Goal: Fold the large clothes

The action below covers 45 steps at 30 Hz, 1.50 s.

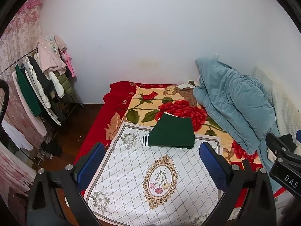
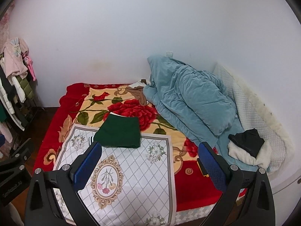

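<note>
A dark green garment [image 1: 172, 132] with a striped cuff lies folded in a compact rectangle at the far edge of the white floral cloth [image 1: 150, 179] on the bed; it also shows in the right wrist view [image 2: 120, 132]. My left gripper [image 1: 152, 162] is open and empty, held above the white cloth [image 2: 131, 179], short of the garment. My right gripper [image 2: 150, 160] is open and empty, also above the bed short of the garment. The right gripper's body shows at the right edge of the left wrist view [image 1: 284, 162].
A crumpled blue quilt [image 2: 190, 101] is heaped at the back right of the bed. A black and white garment pile [image 2: 246, 150] lies at the right. A red rose blanket [image 2: 131, 109] covers the bed. A clothes rack [image 1: 41, 86] stands at the left.
</note>
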### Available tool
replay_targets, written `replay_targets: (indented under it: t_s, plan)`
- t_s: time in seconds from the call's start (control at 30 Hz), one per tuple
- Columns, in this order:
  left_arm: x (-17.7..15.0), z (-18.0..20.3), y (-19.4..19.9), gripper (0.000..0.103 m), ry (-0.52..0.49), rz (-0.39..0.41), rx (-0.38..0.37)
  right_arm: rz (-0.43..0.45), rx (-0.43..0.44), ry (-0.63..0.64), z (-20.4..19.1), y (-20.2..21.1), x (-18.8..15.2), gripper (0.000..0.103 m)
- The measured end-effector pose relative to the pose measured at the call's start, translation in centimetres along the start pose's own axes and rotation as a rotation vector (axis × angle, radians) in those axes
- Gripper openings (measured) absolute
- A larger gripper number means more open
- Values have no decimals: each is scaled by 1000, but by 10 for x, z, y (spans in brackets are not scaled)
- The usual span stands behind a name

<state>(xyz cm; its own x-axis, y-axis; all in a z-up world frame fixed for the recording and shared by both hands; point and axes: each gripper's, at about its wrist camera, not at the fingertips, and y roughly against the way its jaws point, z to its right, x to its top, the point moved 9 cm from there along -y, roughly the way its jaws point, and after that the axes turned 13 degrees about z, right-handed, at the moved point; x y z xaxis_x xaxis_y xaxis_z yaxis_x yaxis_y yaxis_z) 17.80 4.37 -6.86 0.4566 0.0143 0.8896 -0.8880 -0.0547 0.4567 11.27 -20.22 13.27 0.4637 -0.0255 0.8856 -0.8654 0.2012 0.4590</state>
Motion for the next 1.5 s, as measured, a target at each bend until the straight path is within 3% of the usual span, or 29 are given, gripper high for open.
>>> replay_targets:
  t_s: [1.5]
  plan:
    - [12,-7,-7,103,20,8,22,12,29,20,-7,-13,9,103]
